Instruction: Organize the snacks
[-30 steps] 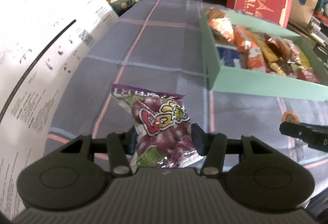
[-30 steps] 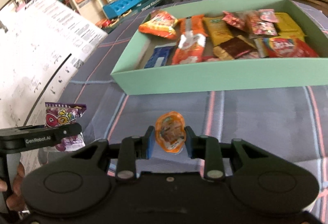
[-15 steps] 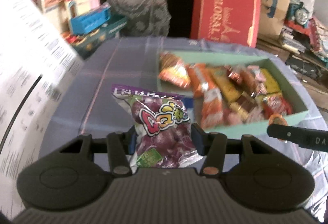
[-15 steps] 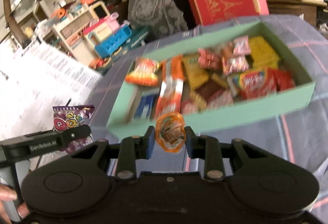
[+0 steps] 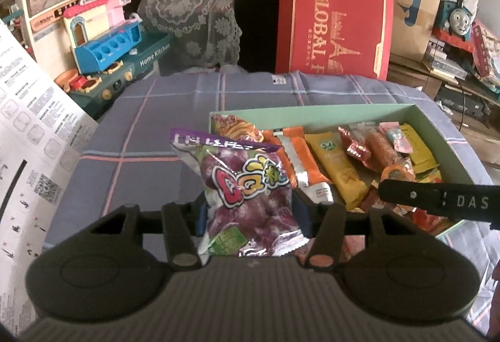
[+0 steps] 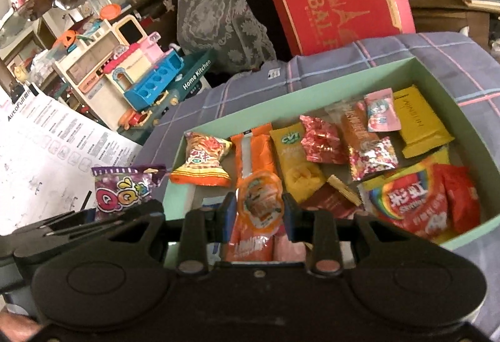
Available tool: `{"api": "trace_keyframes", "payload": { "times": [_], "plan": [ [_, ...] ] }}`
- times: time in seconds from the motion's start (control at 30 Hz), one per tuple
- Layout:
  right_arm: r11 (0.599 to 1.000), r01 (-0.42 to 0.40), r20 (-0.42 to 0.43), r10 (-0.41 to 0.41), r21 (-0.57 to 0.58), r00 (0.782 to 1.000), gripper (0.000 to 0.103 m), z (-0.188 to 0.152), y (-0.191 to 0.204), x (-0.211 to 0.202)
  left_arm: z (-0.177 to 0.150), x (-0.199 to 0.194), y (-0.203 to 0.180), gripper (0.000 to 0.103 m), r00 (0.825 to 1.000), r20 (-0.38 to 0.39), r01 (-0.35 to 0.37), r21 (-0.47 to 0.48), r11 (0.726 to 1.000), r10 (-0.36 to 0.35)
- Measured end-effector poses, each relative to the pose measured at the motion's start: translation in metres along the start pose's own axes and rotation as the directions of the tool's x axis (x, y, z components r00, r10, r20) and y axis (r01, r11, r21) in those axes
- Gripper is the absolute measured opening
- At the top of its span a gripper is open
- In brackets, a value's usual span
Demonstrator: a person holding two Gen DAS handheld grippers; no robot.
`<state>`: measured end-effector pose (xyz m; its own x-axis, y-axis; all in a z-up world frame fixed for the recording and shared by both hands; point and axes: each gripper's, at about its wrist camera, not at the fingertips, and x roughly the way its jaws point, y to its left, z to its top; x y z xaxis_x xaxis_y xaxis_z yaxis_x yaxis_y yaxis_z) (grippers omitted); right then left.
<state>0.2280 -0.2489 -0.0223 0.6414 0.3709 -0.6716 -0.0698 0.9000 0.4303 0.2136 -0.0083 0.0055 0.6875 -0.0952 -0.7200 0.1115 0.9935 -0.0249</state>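
Both claw-held snacks (image 5: pixel 247 198) nearer box (image 5: pixel 312 110).

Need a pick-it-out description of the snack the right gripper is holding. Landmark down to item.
Start at the mint-green box of snacks on the plaid cloth. Over its near-left corner, the right gripper is shut on a small orange jelly cup, held between its fingers. Unlike the flat wrappers below, it is a rounded cup with a printed orange foil lid.

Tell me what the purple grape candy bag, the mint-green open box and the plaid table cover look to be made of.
Purple grape candy bag: glossy plastic film, likely foil-lined, since its crinkled bottom edge shines silver.
Mint-green open box: matte cardboard, judging by its thin, flat, glare-free walls.
Plaid table cover: woven cloth, apparently; soft folds, no sheen.
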Motion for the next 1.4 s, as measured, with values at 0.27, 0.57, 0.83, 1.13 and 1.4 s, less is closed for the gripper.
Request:
{"api": "trace_keyframes", "payload": {
  "times": [0.27,0.57,0.83,1.13,1.4],
  "plan": [
    [1.0,0.014,0.008,-0.014,0.009,1.0,0.102,0.001,0.0,0.017,-0.011,0.019,-0.003,0.103,0.999,-0.024,-0.029,0.001,1.0,0.029],
    [0.997,0.037,-0.012,-0.036,0.066,0.999,0.103,-0.007,-0.011,0.012,-0.026,0.014,-0.024,0.103,0.998,-0.064,-0.008,0.058,0.998,0.012],
    [0.995,0.056,-0.023,-0.054,0.083,0.998,0.103,-0.028,-0.012,-0.011,-0.037,-0.016,-0.029,0.103,0.999,-0.038,-0.003,0.067,0.998,0.006],
    [0.991,0.073,0.0,-0.074,0.114,0.997,0.103,-0.05,-0.02,-0.053,-0.055,-0.054,-0.025,0.103,1.0,-0.026,0.001,0.043,0.999,0.001],
    [0.988,0.123,-0.016,-0.122,0.09,0.992,0.103,-0.073,-0.024,-0.084,-0.08,-0.079,-0.02,0.103,0.999,-0.031,-0.008,0.026,1.0,0.009]
  ]
}}
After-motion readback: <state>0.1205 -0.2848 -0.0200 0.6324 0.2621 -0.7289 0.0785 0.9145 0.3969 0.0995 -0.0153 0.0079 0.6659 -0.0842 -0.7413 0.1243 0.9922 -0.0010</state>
